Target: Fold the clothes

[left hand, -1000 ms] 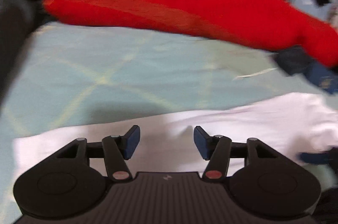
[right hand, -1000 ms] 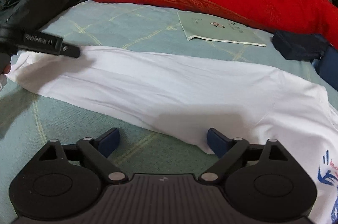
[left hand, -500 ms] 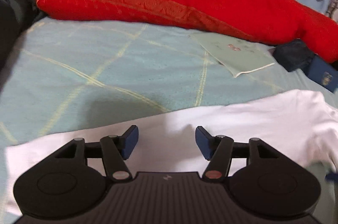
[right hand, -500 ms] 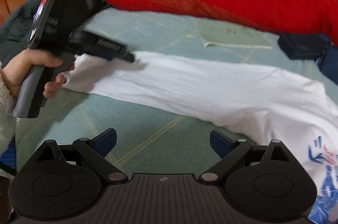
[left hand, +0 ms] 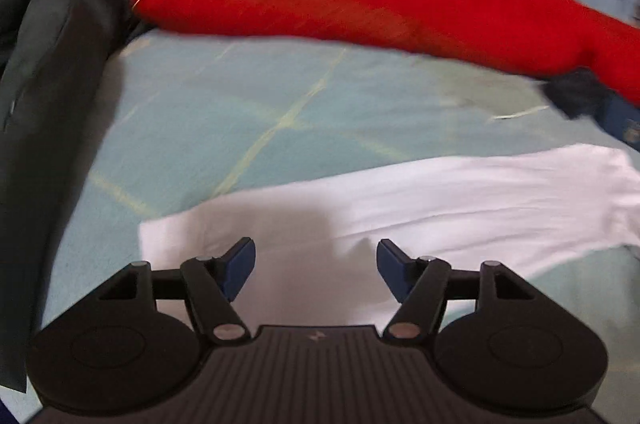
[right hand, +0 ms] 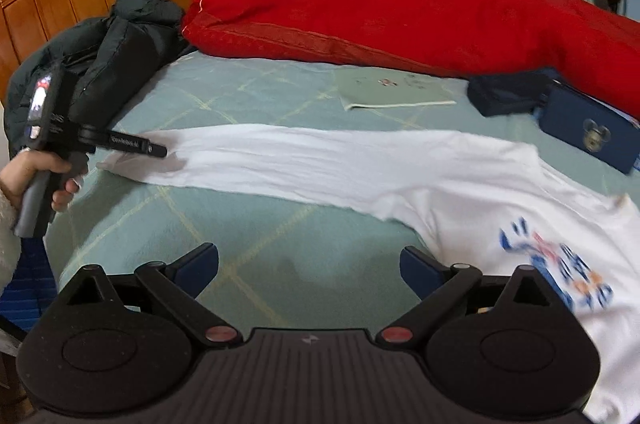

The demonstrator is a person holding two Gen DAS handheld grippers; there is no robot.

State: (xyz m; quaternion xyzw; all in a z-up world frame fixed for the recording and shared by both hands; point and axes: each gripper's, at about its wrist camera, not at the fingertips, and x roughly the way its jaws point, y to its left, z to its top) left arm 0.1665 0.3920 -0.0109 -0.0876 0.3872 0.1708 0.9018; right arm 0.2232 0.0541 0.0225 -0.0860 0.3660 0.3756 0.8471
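- Across the middle of the right wrist view, on the green bedsheet point(right hand: 132, 224), lay the white shirt point(right hand: 320, 160), drawn out into a long band, its printed chest part spread at the lower right of the frame.
- At the left edge of that view, held by a hand point(right hand: 28, 172), hovered the left gripper point(right hand: 158, 149), fingertips right over the narrow end of the shirt; touching or just clear, impossible to tell.
- Seen from its own camera, left gripper point(left hand: 316, 264) with jaws opening, pads apart, white cloth below them but nothing pinched between.
- At the bottom of the right wrist view, right gripper point(right hand: 310, 268) spread wide, empty, over bare sheet, the shirt edge just beside its right-hand pad.
- Along the top of the frame, red quilt point(right hand: 400, 4); at upper left, dark jacket point(right hand: 112, 56); right of centre, a thin green booklet point(right hand: 392, 90) and a blue case point(right hand: 592, 132) near the shirt's far edge.
- Judged stage: between folds, both claws free, next pinch points not yet taken.
- Risk: with both ends released, band likely to slump or untwist, spoiling the crease.
- Risk: pinching sheet together with cloth, given thin fabric lying flat on soft bedding; whole fold dragged askew.
- Risk: a fold swept toward the top of the frame catching the booklet or case, both near.
- Risk: blur in the left wrist view suggesting quick motion, and so a missed corner.
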